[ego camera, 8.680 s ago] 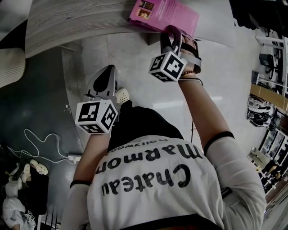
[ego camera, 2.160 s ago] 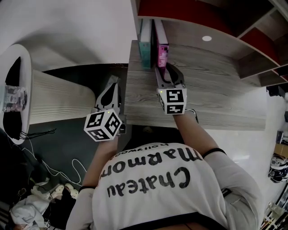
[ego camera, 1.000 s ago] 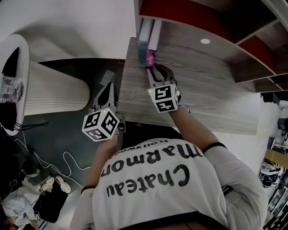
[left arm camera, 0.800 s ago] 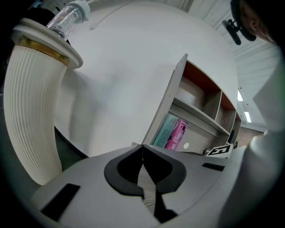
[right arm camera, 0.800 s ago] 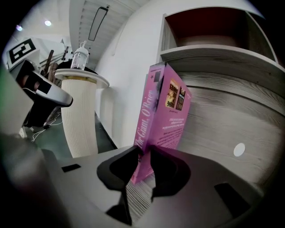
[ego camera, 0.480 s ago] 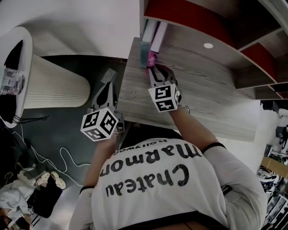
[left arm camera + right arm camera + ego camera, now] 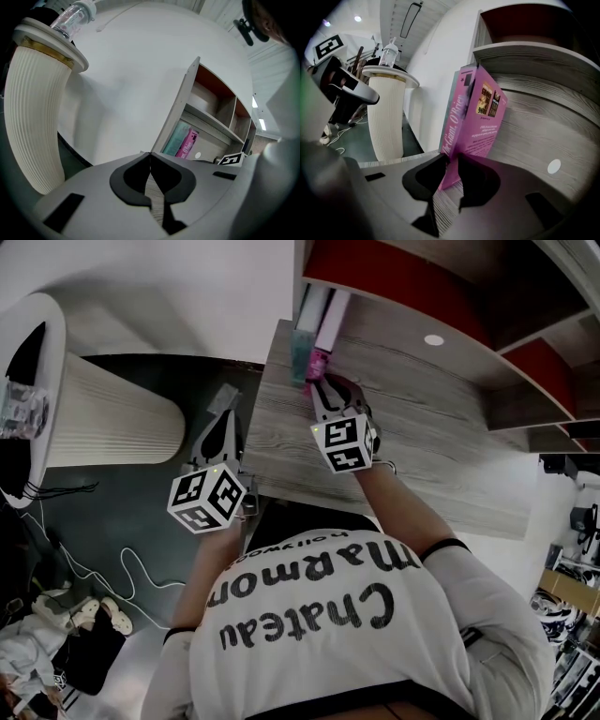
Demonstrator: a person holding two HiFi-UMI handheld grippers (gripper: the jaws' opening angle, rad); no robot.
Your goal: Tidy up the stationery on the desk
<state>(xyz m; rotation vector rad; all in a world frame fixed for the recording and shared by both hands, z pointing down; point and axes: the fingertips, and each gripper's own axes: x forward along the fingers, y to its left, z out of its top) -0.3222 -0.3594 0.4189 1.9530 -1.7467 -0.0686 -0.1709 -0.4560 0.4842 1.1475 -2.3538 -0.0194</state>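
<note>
Pink book: slim pink paperback book [image 7: 477, 112], standing on its lower edge on the grey wood-grain desk [image 7: 427, 442], tilted a little, front cover showing in the right gripper view.
Book's place: at the desk's far left end, under the shelf unit with red-backed compartments [image 7: 403, 277], in the head view at 12 o'clock from the right gripper's marker cube [image 7: 345, 443].
Neighbour: teal upright book [image 7: 302, 341], at 9 o'clock of the pink book [image 7: 317, 362] and touching it.
Right gripper: right gripper [image 7: 452, 171] clamped on the pink book's lower near corner, one dark jaw on each face, spine edge running up out of the narrow gap.
Left gripper: left gripper [image 7: 150, 174] with jaws brought together, tips touching, nothing between them; only wood grain seen past the slit.
Left gripper's place: off the desk's left edge, at 8 o'clock from the right gripper [image 7: 319, 388] in the head view, well apart from both books.
Beyond the desk: white ribbed column [image 7: 103, 423] at 9 o'clock of the left gripper [image 7: 223, 413], with a clear plastic bottle [image 7: 389, 54] on its top.
On the desk: small white round disc [image 7: 433, 339] at 2 o'clock from the right gripper, apart from the books.
</note>
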